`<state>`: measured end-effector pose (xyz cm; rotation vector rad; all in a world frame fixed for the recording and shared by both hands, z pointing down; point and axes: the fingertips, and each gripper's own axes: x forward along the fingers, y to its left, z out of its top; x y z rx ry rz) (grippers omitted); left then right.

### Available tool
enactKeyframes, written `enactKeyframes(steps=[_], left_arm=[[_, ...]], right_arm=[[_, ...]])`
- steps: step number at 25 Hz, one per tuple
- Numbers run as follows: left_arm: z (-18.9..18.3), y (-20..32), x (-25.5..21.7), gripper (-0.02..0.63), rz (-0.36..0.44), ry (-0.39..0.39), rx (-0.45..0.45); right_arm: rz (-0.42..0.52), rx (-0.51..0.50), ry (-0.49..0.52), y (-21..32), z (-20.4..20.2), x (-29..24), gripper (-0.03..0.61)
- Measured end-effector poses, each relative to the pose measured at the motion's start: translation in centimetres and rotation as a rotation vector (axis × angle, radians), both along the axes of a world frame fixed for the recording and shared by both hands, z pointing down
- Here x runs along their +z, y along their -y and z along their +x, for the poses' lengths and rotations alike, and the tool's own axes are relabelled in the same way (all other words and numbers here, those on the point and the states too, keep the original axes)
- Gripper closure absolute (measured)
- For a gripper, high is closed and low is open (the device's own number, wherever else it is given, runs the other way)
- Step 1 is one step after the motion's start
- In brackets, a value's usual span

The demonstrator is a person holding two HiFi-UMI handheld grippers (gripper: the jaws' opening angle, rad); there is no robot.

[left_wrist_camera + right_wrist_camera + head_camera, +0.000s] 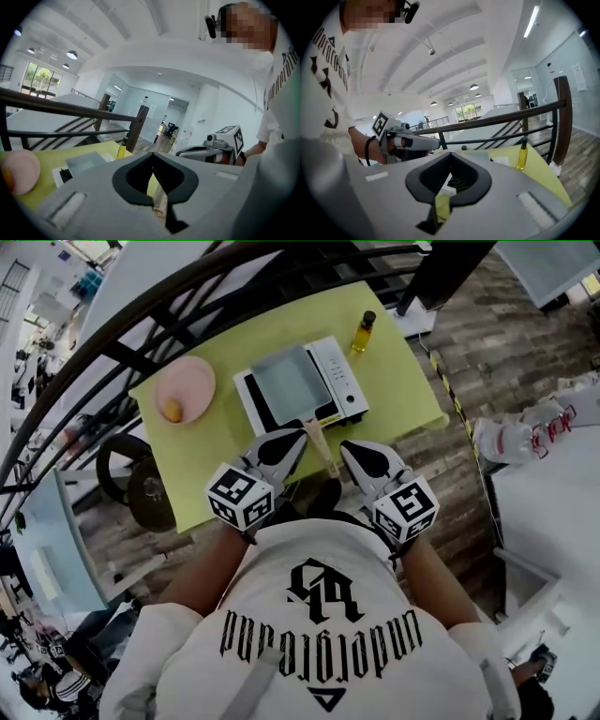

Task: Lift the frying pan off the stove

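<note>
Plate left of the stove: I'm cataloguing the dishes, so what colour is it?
The plate is pale pink, shown best in the head view.

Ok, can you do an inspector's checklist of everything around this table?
Surface: yellow-green table, mostly bare.
Job's things: square frying pan sits on the white stove, its wooden handle pointing toward the person.
Clutter: pink bowl with something yellow inside, left of the stove; small bottle of yellow liquid beyond the stove's right corner.
Grippers: left gripper and right gripper both shut, empty, either side of the handle.
Cables: nothing seen.
Surroundings: dark railing, black stool, brick-patterned floor.
</note>
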<state>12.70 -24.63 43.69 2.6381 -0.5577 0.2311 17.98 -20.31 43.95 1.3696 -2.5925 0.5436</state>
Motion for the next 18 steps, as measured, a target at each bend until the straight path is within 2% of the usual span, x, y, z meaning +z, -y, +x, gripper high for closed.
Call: enactKeyframes(steps=[4, 6, 10, 13, 18], left_arm=[[0.1, 0.1, 2.5, 0.604, -0.092, -0.025, -0.029], [0.1, 0.3, 4.0, 0.577, -0.128, -0.023, -0.041], [-0.1, 0.7, 6.9, 0.571, -0.195, -0.022, -0.065], [-0.3, 0.4, 8.9, 0.558, -0.280, -0.043, -0.083], [-0.5, 0.5, 12.5, 0.534, -0.373, -0.054, -0.099]], right_arm=[[-0.086, -0.081, 0.064, 0.8, -0.2, 2.6, 0.577], [-0.120, -0.102, 0.090, 1.2, -0.2, 3.8, 0.577], [-0.180, -0.140, 0.120, 2.1, -0.6, 6.1, 0.575], [-0.221, -0.165, 0.144, 2.2, -0.8, 7.2, 0.575], [-0.278, -0.194, 0.146, 2.8, -0.8, 9.2, 0.533]])
